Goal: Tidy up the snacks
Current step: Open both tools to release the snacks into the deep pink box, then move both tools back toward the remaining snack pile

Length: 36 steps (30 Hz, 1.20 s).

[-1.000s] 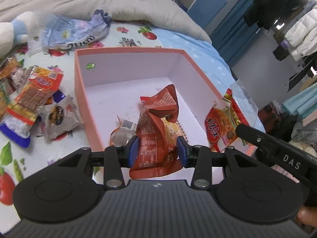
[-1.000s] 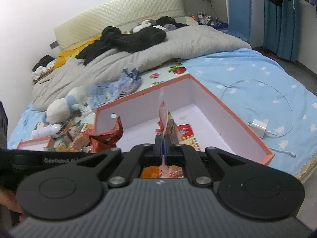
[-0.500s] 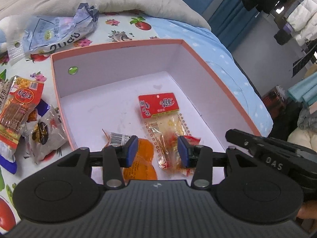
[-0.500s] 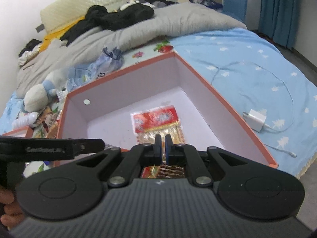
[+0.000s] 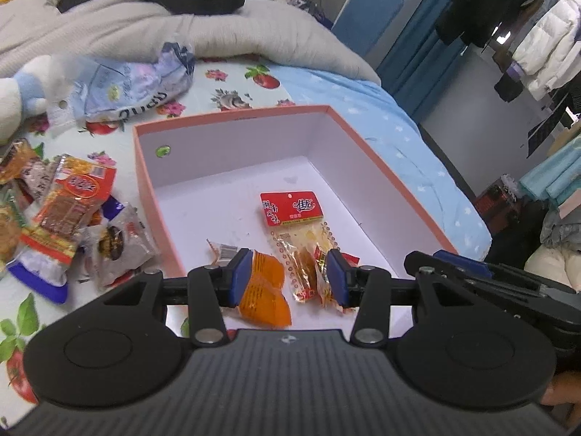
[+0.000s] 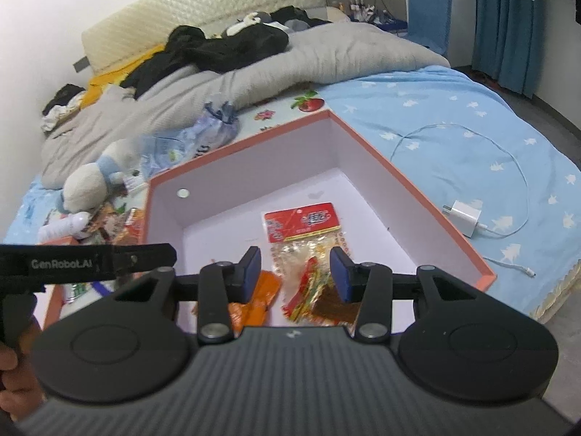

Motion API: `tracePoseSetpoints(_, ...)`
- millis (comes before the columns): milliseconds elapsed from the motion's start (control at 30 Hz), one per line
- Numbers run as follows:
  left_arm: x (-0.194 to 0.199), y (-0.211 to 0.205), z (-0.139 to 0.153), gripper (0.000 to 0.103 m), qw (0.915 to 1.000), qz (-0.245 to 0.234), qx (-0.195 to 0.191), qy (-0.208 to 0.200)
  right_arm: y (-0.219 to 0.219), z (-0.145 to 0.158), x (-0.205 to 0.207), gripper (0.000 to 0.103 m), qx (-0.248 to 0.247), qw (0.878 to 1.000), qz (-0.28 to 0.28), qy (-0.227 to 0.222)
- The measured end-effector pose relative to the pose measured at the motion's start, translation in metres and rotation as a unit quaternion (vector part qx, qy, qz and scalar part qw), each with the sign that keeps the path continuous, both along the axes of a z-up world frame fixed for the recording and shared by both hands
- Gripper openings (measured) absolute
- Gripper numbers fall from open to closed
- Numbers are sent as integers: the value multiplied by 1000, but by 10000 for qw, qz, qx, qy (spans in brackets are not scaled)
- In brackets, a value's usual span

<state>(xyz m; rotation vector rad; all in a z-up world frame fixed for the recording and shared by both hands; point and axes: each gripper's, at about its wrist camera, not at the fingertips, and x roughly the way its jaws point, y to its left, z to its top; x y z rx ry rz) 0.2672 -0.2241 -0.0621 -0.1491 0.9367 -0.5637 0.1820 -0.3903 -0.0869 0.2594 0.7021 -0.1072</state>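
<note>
Left wrist view: left gripper (image 5: 288, 276) and right gripper (image 6: 296, 272) spread, empty, above pink box (image 5: 385, 178); loose snacks (image 5: 72, 214) outside, beside it. Risked snagging boxed packets (image 5: 297, 225) on reaching back.

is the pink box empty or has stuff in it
Not empty: the pink box holds a red-header snack packet and an orange packet on its floor.

Parted tongs (image 6: 296, 272) above boxed snacks (image 6: 305, 239)

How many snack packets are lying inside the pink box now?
3, maybe more hidden: the red-label packet mid-floor, the orange packet at the near left, and a red-brown packet by the right claw.
</note>
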Motion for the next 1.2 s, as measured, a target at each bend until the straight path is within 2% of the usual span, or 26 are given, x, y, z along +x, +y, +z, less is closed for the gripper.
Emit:
tracePoseSetpoints(200,-40,25,21,51,9996,146,-124,-219,19,14,-29,45,49,9995,188,-263)
tracePoseSetpoints(367,-78,49,33,51,9988,265,-156,-371,39,19,-51,45,-116,9987,357,-339)
tracePoseSetpoints(600,-123,85,44,51,9967,545,-222,-558,64,24,-78,45,-31,9976,521,-465)
tracePoseSetpoints(767,-156,113,58,51,9940,744,-162,-782,86,34,-107,45,-194,9930,778,-870)
tracePoseSetpoints(867,-175,128,64,51,9927,805,-177,-880,97,34,-120,45,-18,9897,1055,-970)
tracePoseSetpoints(967,-192,142,65,51,9903,955,-159,-993,111,30,-126,45,-92,9871,1307,-924)
tracePoseSetpoints(1100,-204,160,56,51,9881,1230,-266,-882,125,27,-132,45,-13,9837,1547,-913)
tracePoseSetpoints(1200,-209,168,48,51,9878,1308,-159,-834,132,26,-134,45,-3,9818,1671,-900)
